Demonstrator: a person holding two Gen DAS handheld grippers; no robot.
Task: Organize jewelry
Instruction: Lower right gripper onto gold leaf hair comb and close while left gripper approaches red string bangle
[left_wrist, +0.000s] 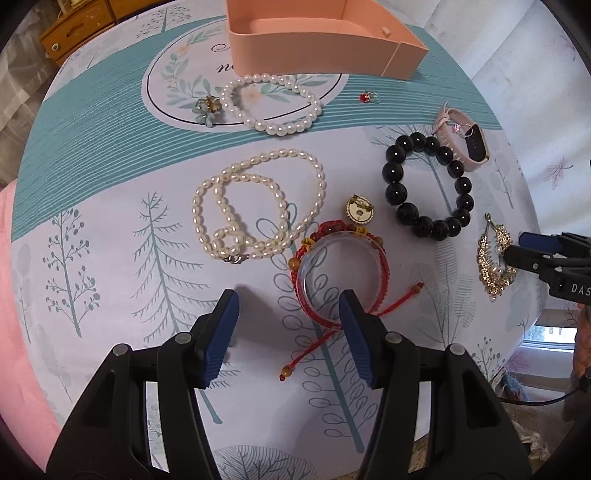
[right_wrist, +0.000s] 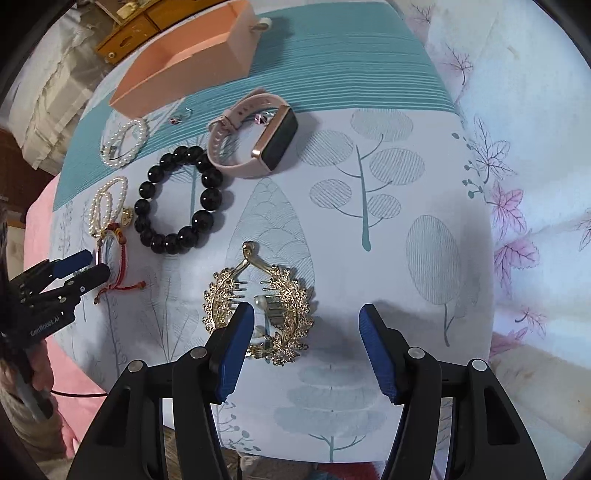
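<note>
Left wrist view first: the left gripper (left_wrist: 288, 332) hangs over the printed tablecloth (left_wrist: 110, 295) with its blue pads spread apart and nothing pinched between them. Its right pad overlaps the near rim of the red cord bracelet (left_wrist: 340, 273), which is wrapped round a clear ring; whether pad and rim touch cannot be told. The bracelet's loose red cord trails toward the camera between the pads. Just left of it lies a coiled strand of oval pearls (left_wrist: 255, 214), and touching its far edge is a small round gold brooch (left_wrist: 359, 211). Right of that sits the black bead bracelet (left_wrist: 428, 184), with the pink smartwatch (left_wrist: 469, 142) against its far side. Farther off lie a round-pearl bracelet (left_wrist: 271, 103), a pale blue flower piece (left_wrist: 207, 110) beside it, and a small red-stoned ring (left_wrist: 367, 96) alone. The open pink box (left_wrist: 317, 51) stands at the far edge of the cloth.

Right wrist view: the right gripper (right_wrist: 306, 350) also stands parted and holds nothing. Its left pad covers part of the gold leaf hair clip (right_wrist: 258, 314), which lies flat, mostly between the pads toward that side.
</note>
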